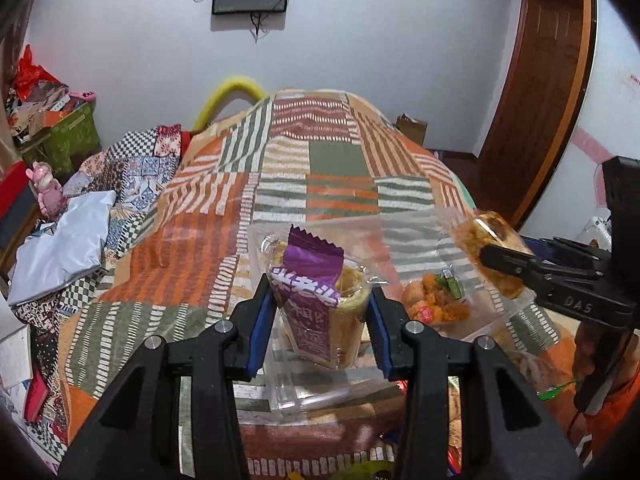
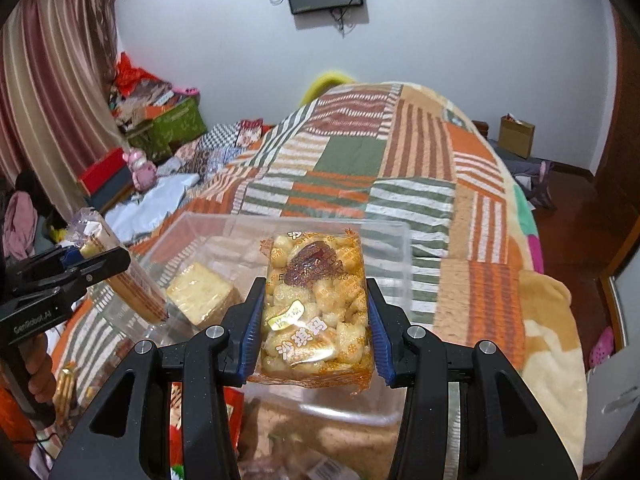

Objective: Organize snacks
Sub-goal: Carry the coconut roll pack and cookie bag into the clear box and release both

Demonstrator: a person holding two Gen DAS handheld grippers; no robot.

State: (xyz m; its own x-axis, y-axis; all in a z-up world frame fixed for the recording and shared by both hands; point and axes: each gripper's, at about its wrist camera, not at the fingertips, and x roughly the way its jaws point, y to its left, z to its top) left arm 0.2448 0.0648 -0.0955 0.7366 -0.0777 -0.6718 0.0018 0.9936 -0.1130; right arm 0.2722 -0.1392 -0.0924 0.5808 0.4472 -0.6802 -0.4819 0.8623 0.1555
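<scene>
The left tongs [image 1: 322, 300] pinch a purple-wrapped cake [image 1: 316, 292], and the right tongs [image 2: 316, 320] pinch a rice-puff bar [image 2: 316, 304] lengthwise. Both snacks hang over the clear box [image 2: 394, 240] on the bed [image 2: 360, 152], which lies just ahead and below, so each drop is probably short.

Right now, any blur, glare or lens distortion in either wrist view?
Left wrist view: heavy fisheye bending at the door frame, black corners, and the right gripper's snack looks smeared. Right wrist view: the sachima pack is sharp, with slight glare on the clear bin.
</scene>
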